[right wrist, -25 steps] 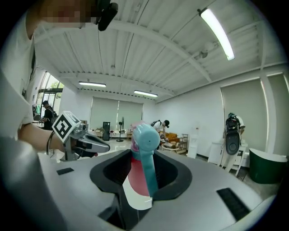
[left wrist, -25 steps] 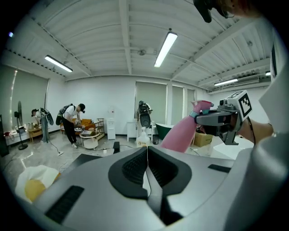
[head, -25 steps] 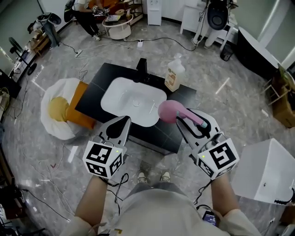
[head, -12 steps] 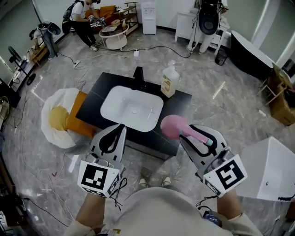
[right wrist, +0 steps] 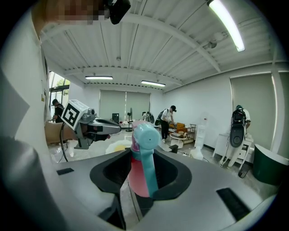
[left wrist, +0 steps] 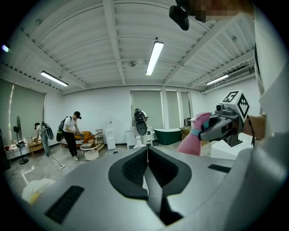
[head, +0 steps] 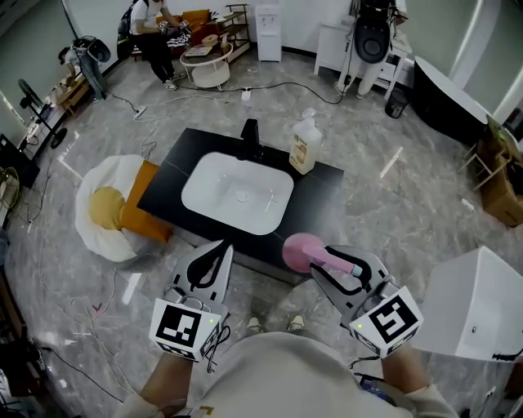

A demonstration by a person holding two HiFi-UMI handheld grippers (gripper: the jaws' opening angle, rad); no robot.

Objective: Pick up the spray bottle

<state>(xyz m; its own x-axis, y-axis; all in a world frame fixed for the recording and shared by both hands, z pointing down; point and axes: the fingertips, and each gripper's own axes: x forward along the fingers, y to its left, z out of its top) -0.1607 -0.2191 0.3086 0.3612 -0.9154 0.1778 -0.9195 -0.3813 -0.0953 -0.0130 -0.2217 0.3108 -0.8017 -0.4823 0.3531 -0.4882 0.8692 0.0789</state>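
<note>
The pink spray bottle (head: 304, 251) with a teal trigger head is clamped in my right gripper (head: 331, 269), held off the counter over the floor near the counter's front edge. In the right gripper view the bottle (right wrist: 141, 169) stands between the jaws, its teal head (right wrist: 145, 140) toward the camera. My left gripper (head: 206, 260) hangs beside it at the left, jaws closed together with nothing between them (left wrist: 147, 164). From the left gripper view the bottle (left wrist: 194, 140) and the right gripper (left wrist: 223, 126) appear at the right.
A black counter (head: 323, 192) holds a white sink (head: 237, 192), a black faucet (head: 250, 137) and a soap bottle (head: 305, 143). An orange and white cushion (head: 114, 208) lies on the floor at the left. A white box (head: 474, 302) stands at the right. A person (head: 151, 24) stands far back.
Both grippers have drawn back from the counter toward my body. The right one has carried the pink bottle off the counter's corner and out over the floor.
</note>
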